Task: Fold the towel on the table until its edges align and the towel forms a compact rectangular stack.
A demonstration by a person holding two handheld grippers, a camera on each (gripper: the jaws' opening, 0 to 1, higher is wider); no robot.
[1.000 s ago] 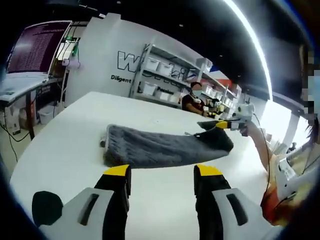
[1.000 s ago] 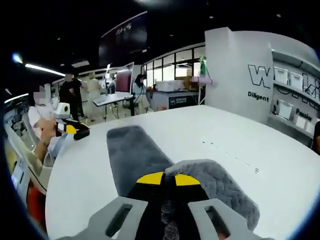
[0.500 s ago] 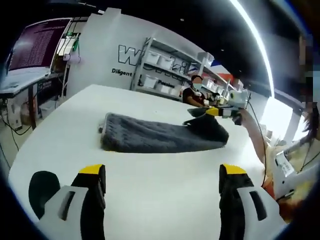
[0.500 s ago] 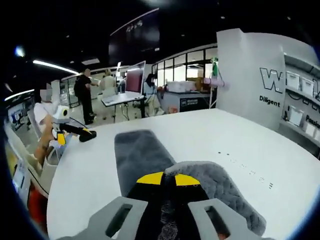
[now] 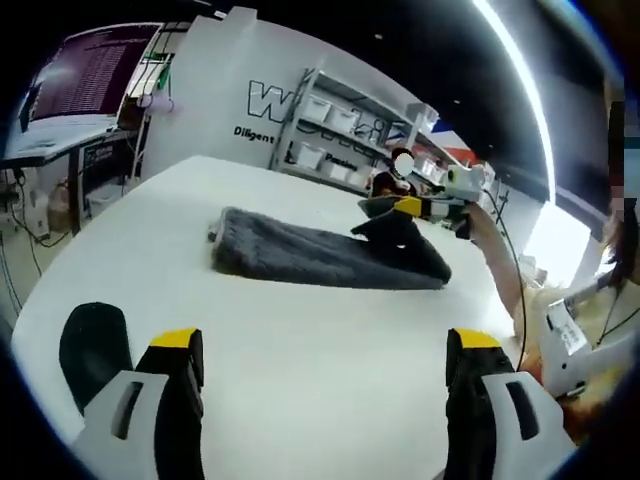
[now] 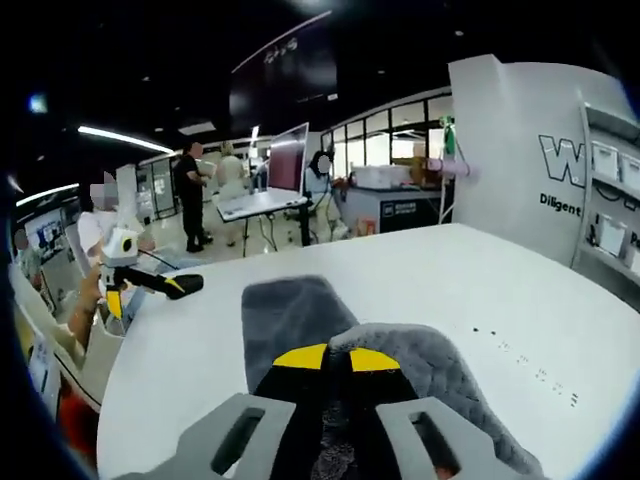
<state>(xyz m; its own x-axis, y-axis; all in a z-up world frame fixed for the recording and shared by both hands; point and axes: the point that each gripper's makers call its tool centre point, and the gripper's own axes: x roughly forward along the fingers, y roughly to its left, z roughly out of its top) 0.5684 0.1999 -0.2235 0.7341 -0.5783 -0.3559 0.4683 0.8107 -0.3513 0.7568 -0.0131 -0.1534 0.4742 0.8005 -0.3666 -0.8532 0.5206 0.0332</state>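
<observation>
Large white round-edged counter: carries the single work item, a dark grey plush quilted towel, lying as a long narrow band across the counter's middle, well apart from the counter's near edge. Behind the counter, a white wall panel with shelving.

Towel appearance: thick pile, stitched quilt pattern visible at the lifted end in the right gripper view. It looks already folded lengthwise into a strip, long edges roughly parallel. One short end is raised off the counter; the remainder lies flat on it.

Handling judgement: soft, limp, light. It will drape and sag from any hold, and the pile should grip well and not slip. Best taken at a corner or along a short edge, both layers together, so the layers do not shear apart while carried over.

Right gripper: yellow-tipped jaws closed together on the towel's raised end, fabric bunched around and behind them. It is also seen across the counter in the left gripper view, holding that end up.

Left gripper: jaws spread wide, holding nothing, hovering above bare counter on the near side of the towel, well apart from it.
</observation>
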